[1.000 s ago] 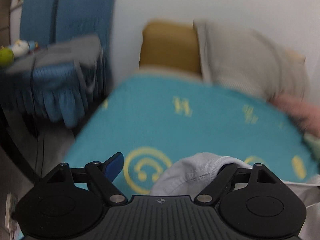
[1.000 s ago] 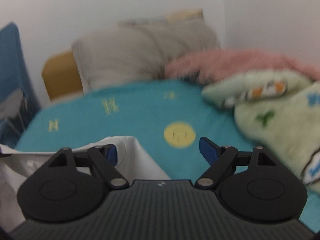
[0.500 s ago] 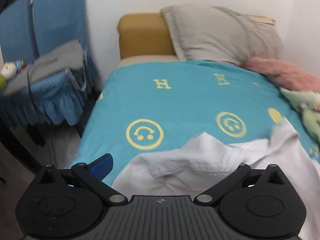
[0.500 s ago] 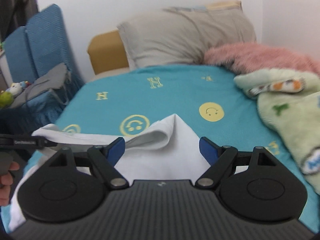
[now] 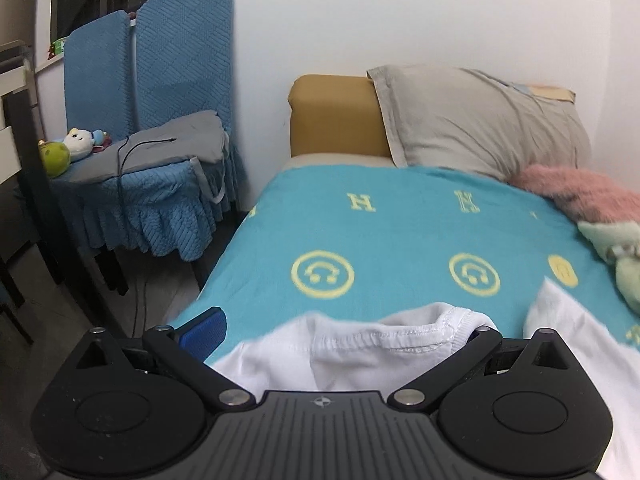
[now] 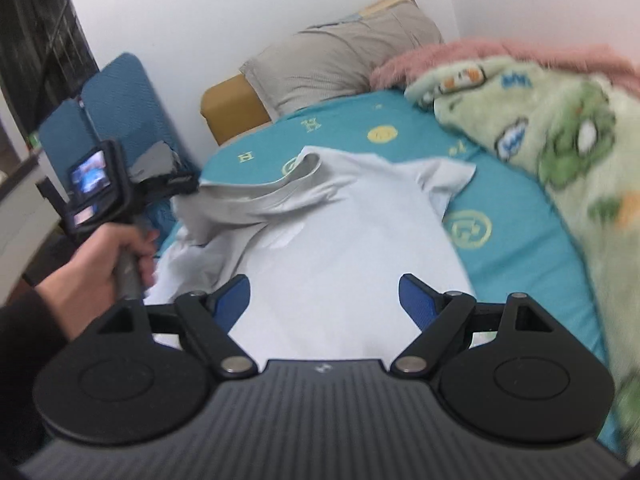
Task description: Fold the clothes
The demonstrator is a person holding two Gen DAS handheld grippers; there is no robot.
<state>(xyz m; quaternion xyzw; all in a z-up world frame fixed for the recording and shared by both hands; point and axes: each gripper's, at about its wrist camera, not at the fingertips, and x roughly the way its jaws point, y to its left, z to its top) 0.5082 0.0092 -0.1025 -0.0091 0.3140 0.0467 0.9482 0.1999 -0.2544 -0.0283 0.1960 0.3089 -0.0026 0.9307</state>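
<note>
White cotton covers the near half of the bed: the T-shirt [image 6: 344, 240] lies on the teal blanket [image 6: 516, 200], its long axis running from the near edge toward the grey pillow [image 6: 340, 60] at the far end, one short sleeve spread to the right. The left gripper [image 5: 328, 328] is the one in contact; hem fabric bunches between its widely spread fingers, and in the right wrist view its tip lifts the shirt's left edge off the bed, though I cannot tell how the cloth is pinched. The right gripper [image 6: 324, 296] hovers over the shirt's near middle with both blue pads [image 6: 416, 296] well apart and holding nothing. So the raised edge sits on the left, and the flat body stretches to its right, which I judge makes a fold across toward the right the natural next move. Room is tighter there: the green plush blanket [image 6: 560, 140] and a pink one [image 5: 580, 188] crowd the right side. To the left the bed drops off beside the blue chair [image 5: 160, 120].
</note>
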